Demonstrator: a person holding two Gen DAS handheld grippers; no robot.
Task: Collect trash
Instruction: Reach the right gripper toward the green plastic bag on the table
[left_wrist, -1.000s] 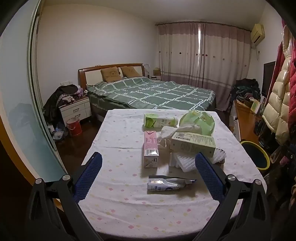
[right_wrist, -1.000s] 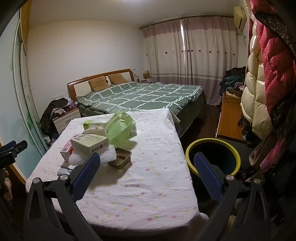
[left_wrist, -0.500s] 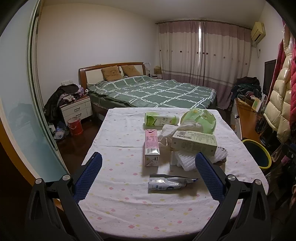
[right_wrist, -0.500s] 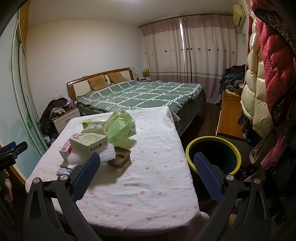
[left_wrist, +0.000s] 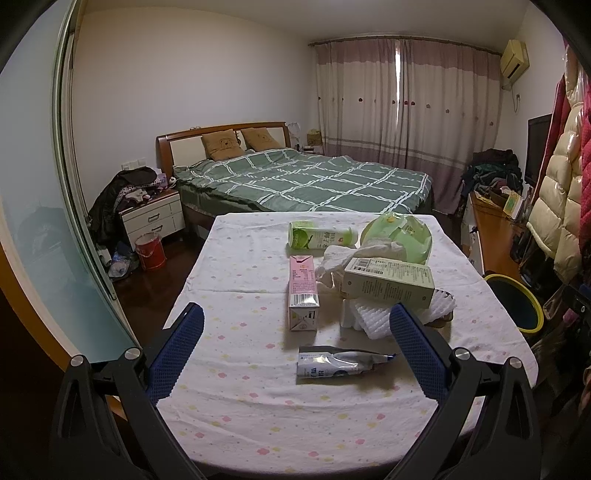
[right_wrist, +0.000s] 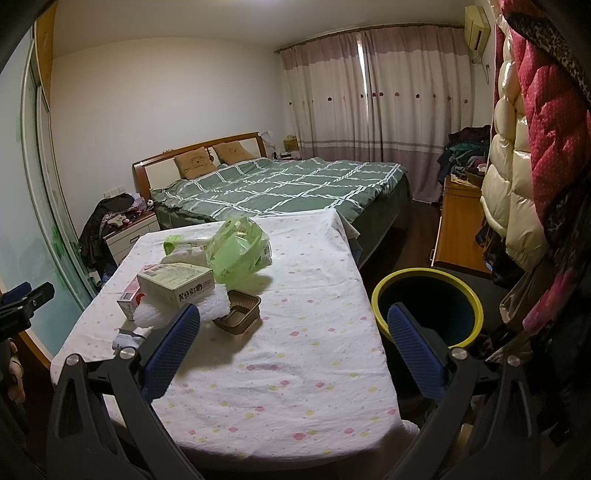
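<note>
Trash lies on a table with a dotted white cloth (left_wrist: 240, 398): a flattened silver pouch (left_wrist: 340, 365), a pink carton (left_wrist: 302, 291), a green can (left_wrist: 321, 238), a beige box (left_wrist: 388, 282) on white foam (left_wrist: 369, 317), crumpled tissue (left_wrist: 340, 264) and a green plastic bag (left_wrist: 397, 236). My left gripper (left_wrist: 295, 345) is open and empty, above the near table edge, just short of the pouch. My right gripper (right_wrist: 293, 345) is open and empty over the table's right side. A brown plastic tray (right_wrist: 238, 312) lies ahead of it, left. A yellow-rimmed bin (right_wrist: 428, 306) stands right of the table.
A bed with a green checked cover (left_wrist: 306, 184) stands behind the table. A nightstand (left_wrist: 153, 218) and red bucket (left_wrist: 149, 251) are at the left, by a glass sliding door (left_wrist: 40, 236). Coats (right_wrist: 535, 140) hang at the right, above a wooden desk (right_wrist: 458, 221).
Both views have shifted slightly: the table and trash sit a little lower and closer in the right wrist view. Both grippers stay open; nothing was picked up.
</note>
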